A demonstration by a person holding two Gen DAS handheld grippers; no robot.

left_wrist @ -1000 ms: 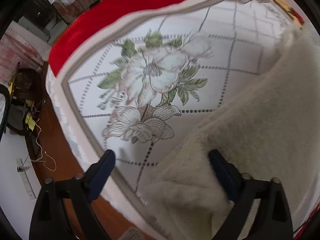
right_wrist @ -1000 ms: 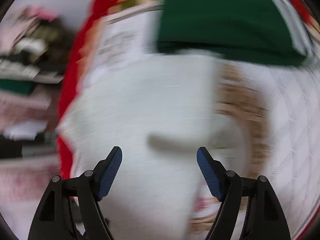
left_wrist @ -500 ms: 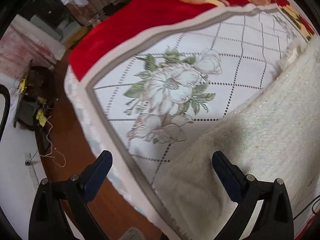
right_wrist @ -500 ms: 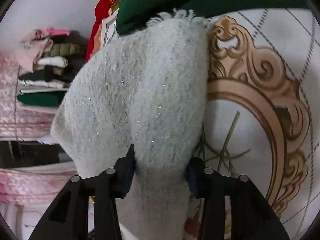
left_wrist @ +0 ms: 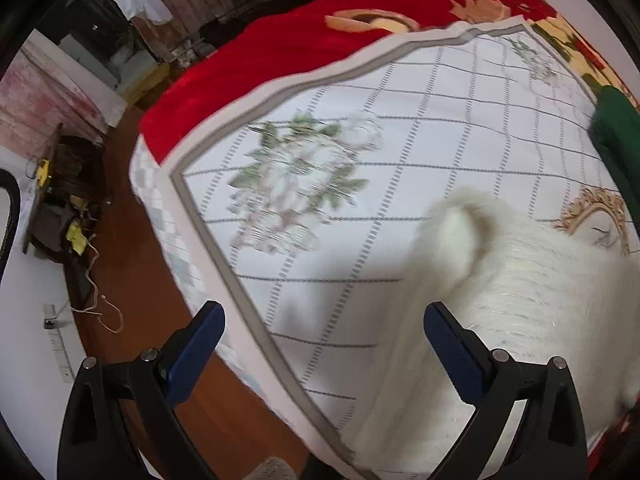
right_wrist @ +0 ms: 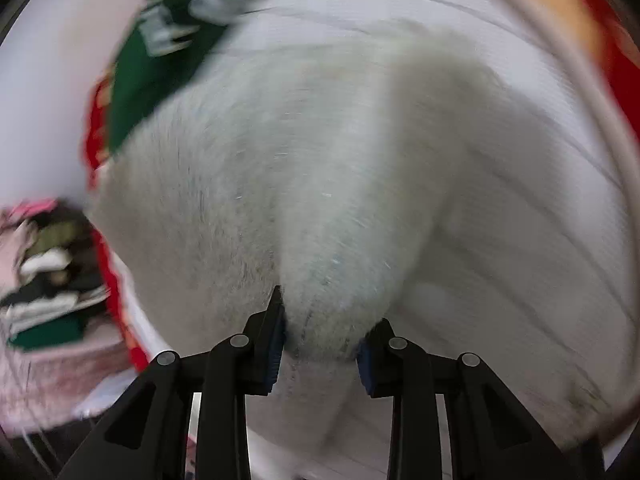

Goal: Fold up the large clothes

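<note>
Your right tool is closing on a bunched fold of the fuzzy white sweater, the pads pressing into its pile. Your left tool hangs spread wide, gripping nothing. That sweater lies on the bed's quilted floral cover. Only the left view shows the wooden floor; only the right shows stacked clothes.

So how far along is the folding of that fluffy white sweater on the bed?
Early, I'd say. Done: the white sweater lies on the checked bedspread. In hand: the right claw is closing on a bunched fold of it, fabric between the pads; the left claw is open and holds nothing. Left: no neat fold shows yet, and the green garment lies unfolded beyond it.
</note>
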